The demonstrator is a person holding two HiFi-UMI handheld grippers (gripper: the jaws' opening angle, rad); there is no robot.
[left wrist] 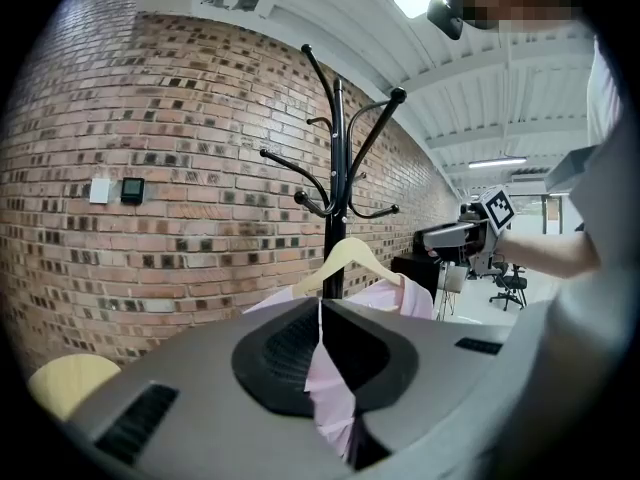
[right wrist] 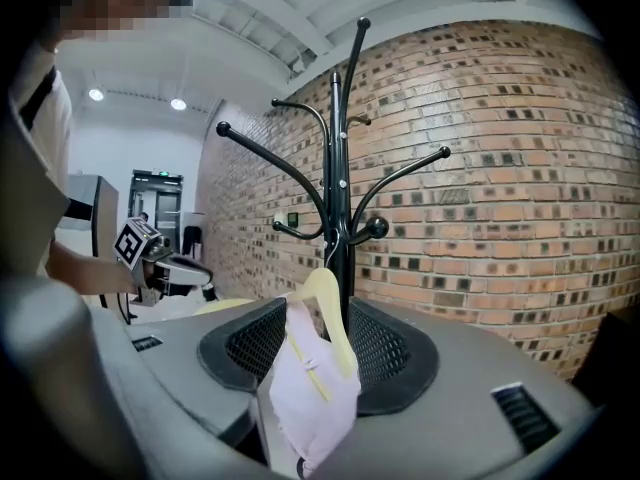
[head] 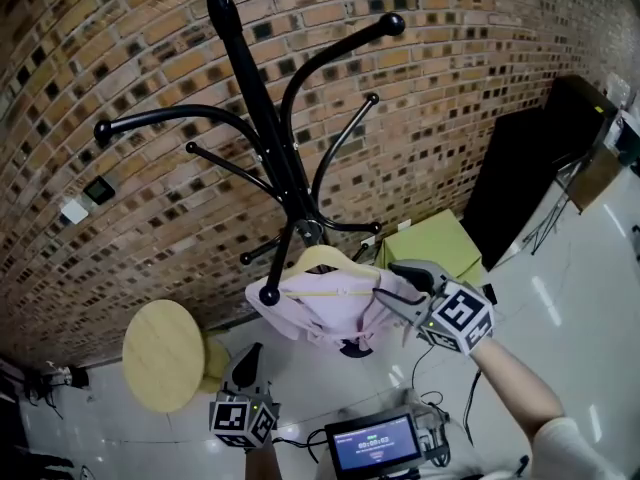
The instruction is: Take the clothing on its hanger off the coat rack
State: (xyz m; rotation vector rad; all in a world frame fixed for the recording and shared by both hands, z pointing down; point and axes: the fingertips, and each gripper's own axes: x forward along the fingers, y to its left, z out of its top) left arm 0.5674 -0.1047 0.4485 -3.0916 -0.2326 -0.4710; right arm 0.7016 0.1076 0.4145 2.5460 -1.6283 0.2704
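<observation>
Reaching in with the right gripper (head: 388,283), with jaws wide to either side of the near end of the hanger (head: 325,260) and, by the look of it, not yet pressing on it. Judging the task as barely begun: hanging by its hook from a low arm of the coat rack (head: 262,108), bearing the garment (head: 320,318), with nothing lifted clear. Leaving, on this evidence, the closing of the grip, the raising of the hook off the arm and the carrying away.

Showing as pale, smooth wood with a thin bar across, sitting slightly askew. Draping over it in soft pink cloth, bunching and sagging below the bar in loose folds. Rising behind as a black pole with curved, ball-tipped arms, with every other arm bare.

Hovering low and well apart with the left gripper (head: 250,353), with jaws together and nothing between them, glimpsing the pink cloth only far beyond the tips.

Taking in, further out, a round wooden stool (head: 160,353) near the rack's foot, a lit screen (head: 375,443) at the bottom edge and a brick wall (head: 450,88) behind it all.
</observation>
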